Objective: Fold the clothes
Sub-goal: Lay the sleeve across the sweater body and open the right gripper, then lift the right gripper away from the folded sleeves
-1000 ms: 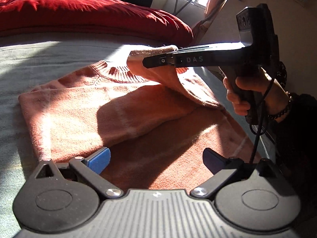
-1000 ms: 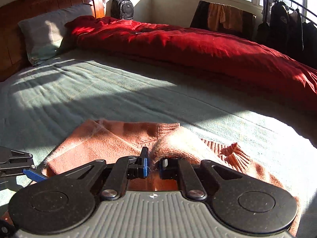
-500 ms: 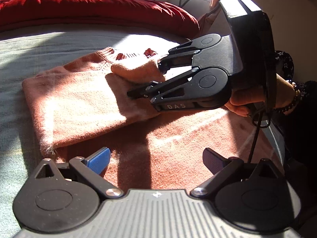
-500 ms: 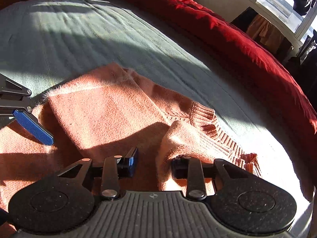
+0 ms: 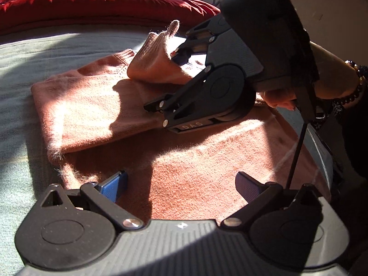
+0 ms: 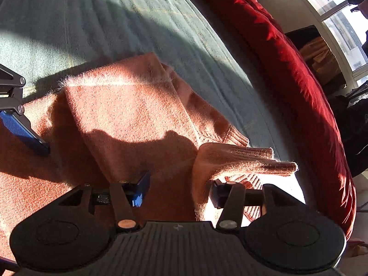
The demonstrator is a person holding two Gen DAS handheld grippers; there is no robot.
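Figure: folding a knitted sweater on a bed, seen from both wrist cameras. Nearest the left camera, the left gripper (image 5: 179, 184) hovers low over the sweater's lower body with its jaws spread wide and nothing between them; its blue pad (image 5: 113, 185) sits close to the cloth, probably placed there to steady the body panel while the other hand works. The salmon-pink sweater (image 5: 202, 170) lies flat on the grey-green bedspread (image 5: 16, 124), one side already folded in over the body so that its outer edge forms a straight line. Above the middle of the garment, the right gripper (image 6: 178, 189) points steeply down, its jaws opening: the sleeve cuff (image 6: 232, 161) stands up between them, leaning against the dark finger (image 6: 217, 193) while the blue-padded one (image 6: 140, 191) stands clear, so the cuff appears to be in the course of release rather than gripped. The sleeve is laid across the chest toward the ribbed collar (image 5: 124, 55), a placement that would narrow the garment into a rectangle. The person's hand (image 5: 279, 97) holds the right tool's handle. Farthest off, a red duvet (image 5: 103, 2) is heaped along the bed's far side, clear of the working area.
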